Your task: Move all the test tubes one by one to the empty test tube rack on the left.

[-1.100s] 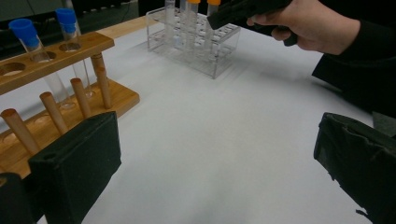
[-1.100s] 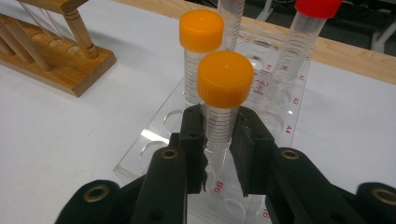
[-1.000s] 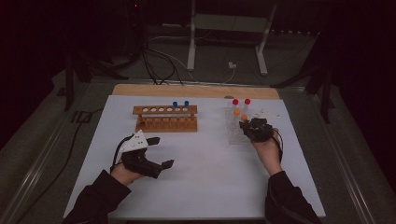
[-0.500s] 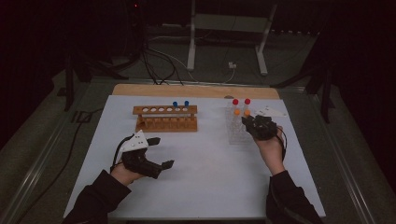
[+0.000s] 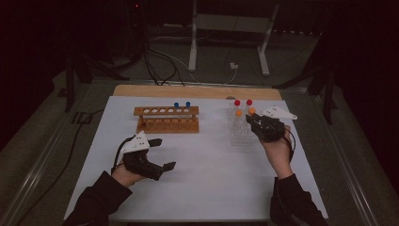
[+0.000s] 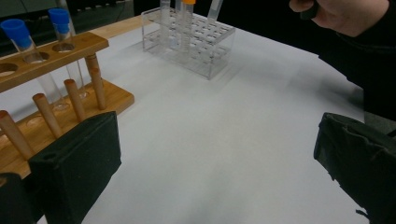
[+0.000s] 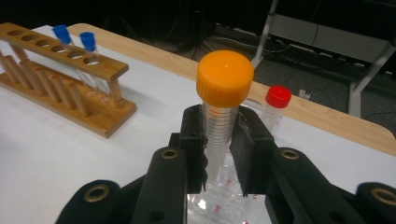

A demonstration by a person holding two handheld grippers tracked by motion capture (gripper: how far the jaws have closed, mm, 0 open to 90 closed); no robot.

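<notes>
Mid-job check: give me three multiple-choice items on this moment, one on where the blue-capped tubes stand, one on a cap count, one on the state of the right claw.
1. Where do the two blue-capped tubes stand?
A. in the wooden rack
B. in the clear rack
C. flat on the table

2. How many red caps show in the high view?
A. none
B. two
C. five

3. What is the right claw doing?
A. hanging open over bare table
B. shut on an orange-capped tube
C. shut on a blue-capped tube

Key: 1 A, both tubes sit in holes at the wooden rack's right end. 2 B, two red caps stand at the clear rack's far side. 3 B, the right gripper view has both jaws pressed against that tube's sides.
</notes>
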